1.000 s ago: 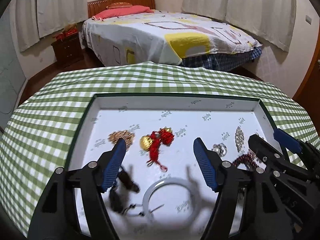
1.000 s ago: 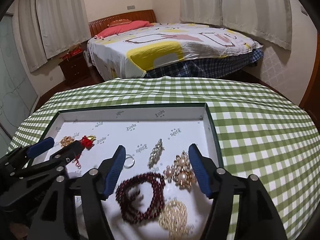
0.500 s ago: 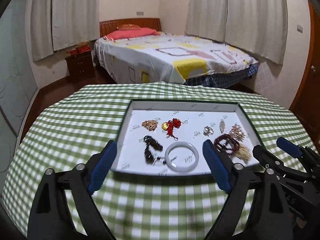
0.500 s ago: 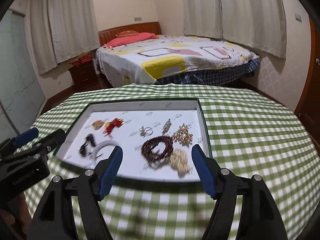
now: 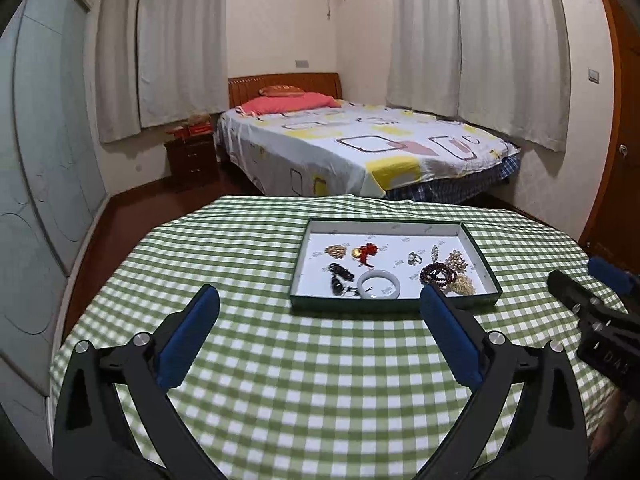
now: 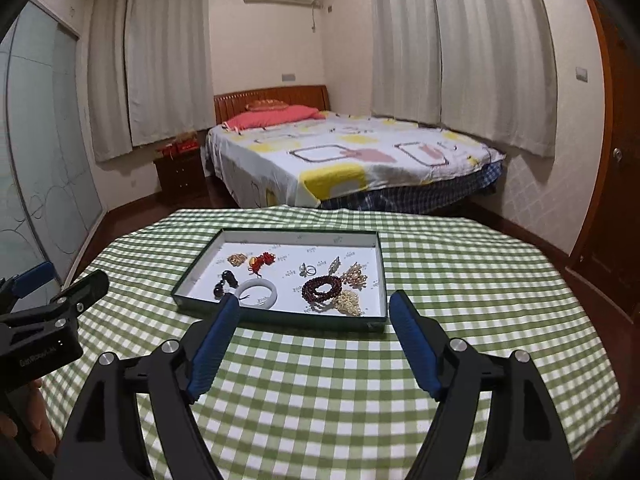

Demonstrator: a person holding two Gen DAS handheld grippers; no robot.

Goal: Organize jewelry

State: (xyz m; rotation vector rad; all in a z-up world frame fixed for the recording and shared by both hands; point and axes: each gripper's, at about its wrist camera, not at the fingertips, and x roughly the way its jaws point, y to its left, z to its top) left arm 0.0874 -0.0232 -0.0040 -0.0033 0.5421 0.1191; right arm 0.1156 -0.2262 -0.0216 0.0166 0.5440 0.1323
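A: What is closest?

B: The left gripper (image 5: 318,302) and the right gripper (image 6: 314,312). Both have just been opening. Their blue, ridged fingers (image 5: 450,340) now stand wide apart with nothing between them.

A: What is under them?

B: A soft green-and-white checked tablecloth (image 5: 320,380). Nothing blocks the way.

A: Where is the jewelry?

B: In the flat box (image 5: 394,306), past the fingertips, a bit to the right of the left gripper. A smooth pale bangle (image 5: 379,285) lies nearest, with dark red beads (image 5: 438,274) beside it and a red knot (image 5: 368,252) further in.

A: What has changed?

B: A second ago the fingers hung over the box. Now they are back, and the box looks small.

A: And far away?

B: A bed (image 5: 360,148) and white curtains (image 5: 512,48).
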